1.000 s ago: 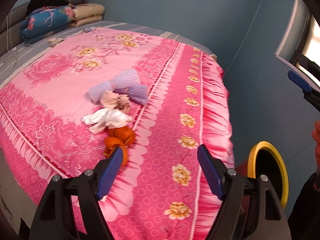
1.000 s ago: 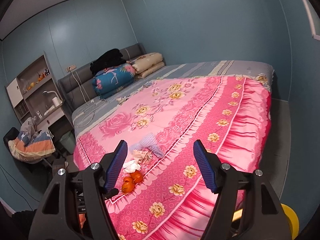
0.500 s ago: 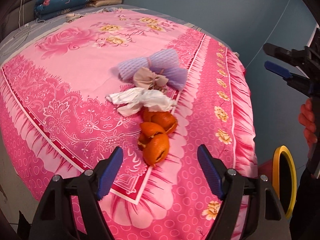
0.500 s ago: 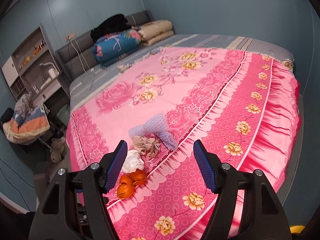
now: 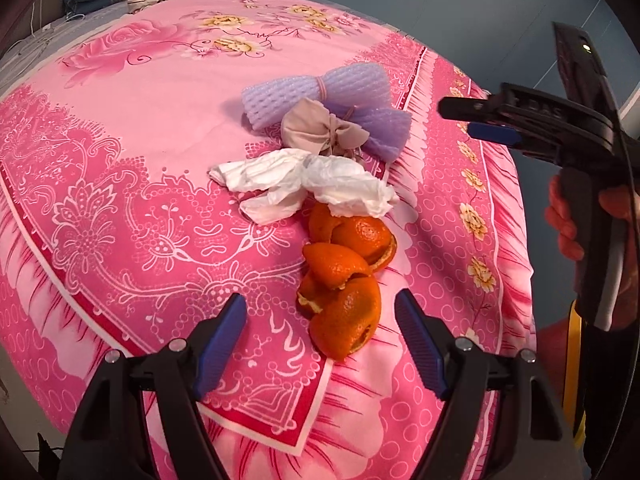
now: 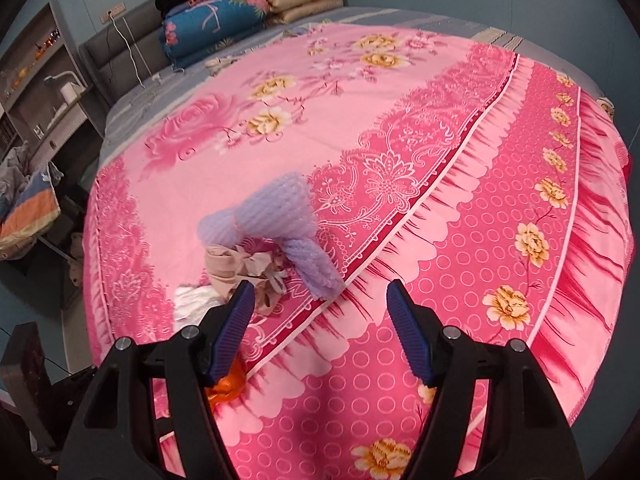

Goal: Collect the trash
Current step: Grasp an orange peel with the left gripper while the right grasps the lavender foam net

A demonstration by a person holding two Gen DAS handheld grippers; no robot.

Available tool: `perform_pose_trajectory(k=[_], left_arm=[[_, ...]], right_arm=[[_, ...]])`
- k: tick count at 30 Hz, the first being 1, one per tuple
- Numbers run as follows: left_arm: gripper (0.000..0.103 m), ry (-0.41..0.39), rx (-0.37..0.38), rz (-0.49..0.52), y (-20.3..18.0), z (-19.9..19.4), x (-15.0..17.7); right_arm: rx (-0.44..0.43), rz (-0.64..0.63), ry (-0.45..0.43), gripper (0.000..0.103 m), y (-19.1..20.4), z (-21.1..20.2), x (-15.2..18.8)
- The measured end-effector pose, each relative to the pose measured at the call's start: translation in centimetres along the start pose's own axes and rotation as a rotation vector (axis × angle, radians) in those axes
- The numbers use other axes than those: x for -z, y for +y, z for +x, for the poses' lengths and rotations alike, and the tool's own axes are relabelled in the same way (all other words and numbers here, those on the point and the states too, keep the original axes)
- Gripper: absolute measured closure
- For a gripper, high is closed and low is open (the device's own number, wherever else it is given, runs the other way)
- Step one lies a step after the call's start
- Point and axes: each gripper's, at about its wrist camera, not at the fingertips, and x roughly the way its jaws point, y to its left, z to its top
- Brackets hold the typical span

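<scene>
Both tools gape empty, left tool (image 5: 320, 336) over the orange peel (image 5: 344, 280) at the bed's (image 5: 120, 168) 6 o'clock edge: light, curled, brittle, so pinch across the thick lower curl.

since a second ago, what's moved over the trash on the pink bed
Both grippers have come down toward the pile. The left gripper now brackets the orange peel; the right gripper has closed in near the purple foam net. Both are open and hold nothing. The peel, crumpled white tissue, beige wrapper and net lie as before.
</scene>
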Motion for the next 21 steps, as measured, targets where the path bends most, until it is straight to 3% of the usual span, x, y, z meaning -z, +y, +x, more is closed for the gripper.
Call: perform_pose_trajectory(k=[12, 18, 21], left_arm=[[0.031, 0.028, 0.015, 0.008, 0.5, 2.0, -1.4], [0.051, 0.024, 0.038, 0.052, -0.3, 2.2, -1.4], [0.060, 0.018, 0.036, 0.084, -0.9, 2.2, -1.2]], right_arm=[[0.026, -0.013, 0.079, 0.038, -0.2, 6.6, -1.2], [0.030, -0.025, 0.115, 0.049, 0.1, 8.9, -1.7], [0.029, -0.038, 0.120, 0.062, 0.5, 9.3, -1.7]])
